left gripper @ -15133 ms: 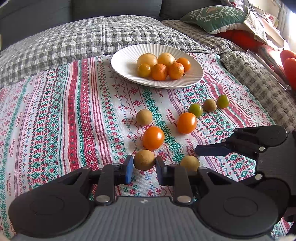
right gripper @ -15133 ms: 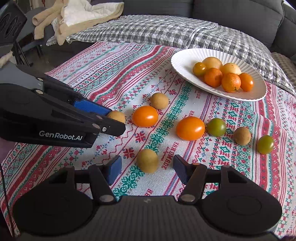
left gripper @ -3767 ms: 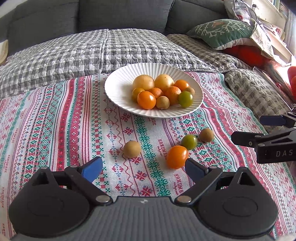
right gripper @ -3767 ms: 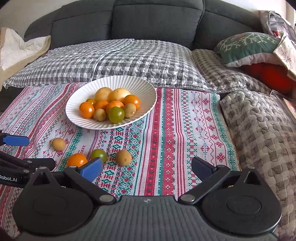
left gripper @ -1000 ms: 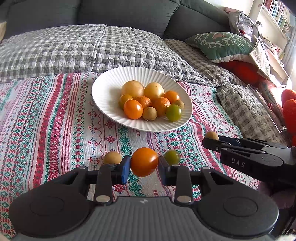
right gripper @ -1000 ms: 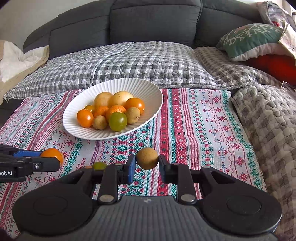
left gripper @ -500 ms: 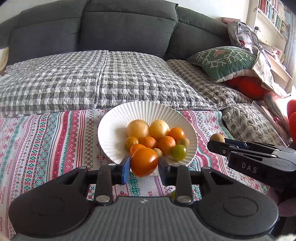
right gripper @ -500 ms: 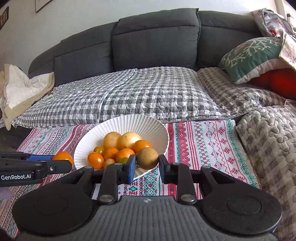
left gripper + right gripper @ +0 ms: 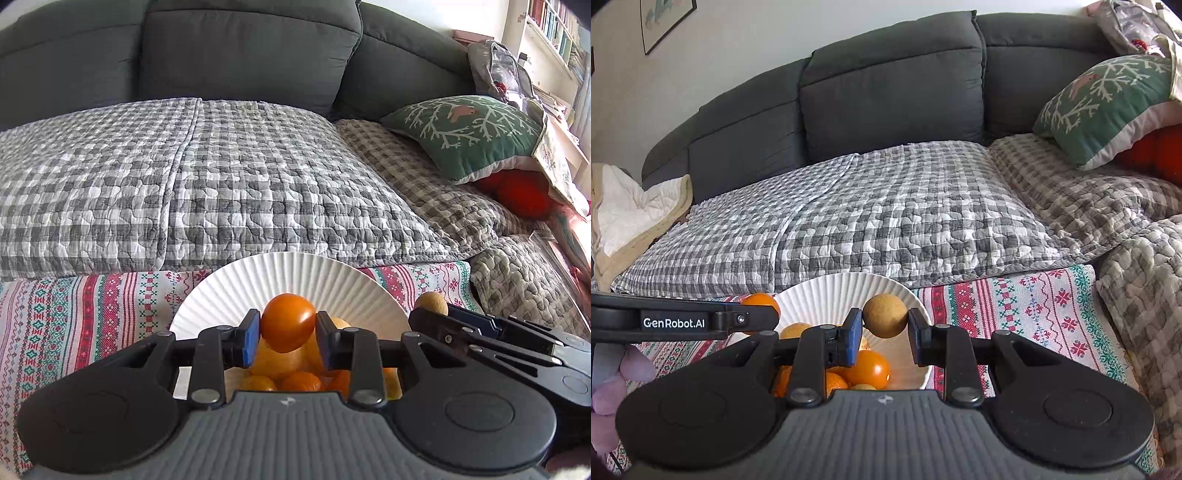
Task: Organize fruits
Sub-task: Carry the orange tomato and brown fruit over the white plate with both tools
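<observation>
My left tool [image 9: 284, 338]: clamped on the orange tomato [image 9: 288, 326], long axis tilted, above the plate [image 9: 314, 280].
My right tool [image 9: 884, 334]: clamped on the round brown fruit [image 9: 885, 315], no clear long axis, over the plate's right side.
Plate: fruit heaped inside.

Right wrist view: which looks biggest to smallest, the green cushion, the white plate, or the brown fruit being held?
1. green cushion
2. white plate, partly hidden
3. brown fruit, though it sits nearest the camera
</observation>
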A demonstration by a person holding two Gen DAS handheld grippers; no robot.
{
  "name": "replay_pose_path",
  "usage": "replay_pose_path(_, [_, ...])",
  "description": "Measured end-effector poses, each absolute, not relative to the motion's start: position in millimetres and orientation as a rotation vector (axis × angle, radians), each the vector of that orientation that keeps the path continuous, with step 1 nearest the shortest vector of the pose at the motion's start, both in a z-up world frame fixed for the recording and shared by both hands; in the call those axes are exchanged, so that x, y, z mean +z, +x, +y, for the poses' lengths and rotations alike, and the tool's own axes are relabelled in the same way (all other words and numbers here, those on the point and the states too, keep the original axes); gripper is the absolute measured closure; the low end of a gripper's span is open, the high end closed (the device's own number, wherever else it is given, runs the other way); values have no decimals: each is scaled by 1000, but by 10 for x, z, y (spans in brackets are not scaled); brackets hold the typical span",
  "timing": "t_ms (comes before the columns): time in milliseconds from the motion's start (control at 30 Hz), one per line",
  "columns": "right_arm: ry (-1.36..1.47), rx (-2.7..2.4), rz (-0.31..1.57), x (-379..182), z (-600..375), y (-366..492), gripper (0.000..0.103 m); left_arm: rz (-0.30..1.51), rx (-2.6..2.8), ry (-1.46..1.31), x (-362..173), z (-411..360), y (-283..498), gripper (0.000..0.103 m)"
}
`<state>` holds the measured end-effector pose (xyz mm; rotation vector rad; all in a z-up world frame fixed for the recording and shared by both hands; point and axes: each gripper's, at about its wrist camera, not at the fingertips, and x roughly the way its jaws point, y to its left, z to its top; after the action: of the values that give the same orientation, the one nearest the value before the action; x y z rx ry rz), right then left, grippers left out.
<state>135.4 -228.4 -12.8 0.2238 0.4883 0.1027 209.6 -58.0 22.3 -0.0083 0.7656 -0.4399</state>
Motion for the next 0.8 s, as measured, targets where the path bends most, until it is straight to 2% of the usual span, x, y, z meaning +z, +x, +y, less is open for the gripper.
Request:
replay_pose_path(200, [232,98,506,-262,-2300,1528,79,827,-444,-44,32,-731,2437,87])
replay_pose_path(567, [245,115,523,-390,-2285,1620,78,865,-449,-101,-118,-777,2593,89])
replay_pose_path(700, [249,123,521,-381,-2286,1606,74,856,-444,-98,-111,-783,2573,87])
replay_pose_path(800, [260,128,516,-348,-2302,1591,67,845,-448,-77,-77,-784,2526,81])
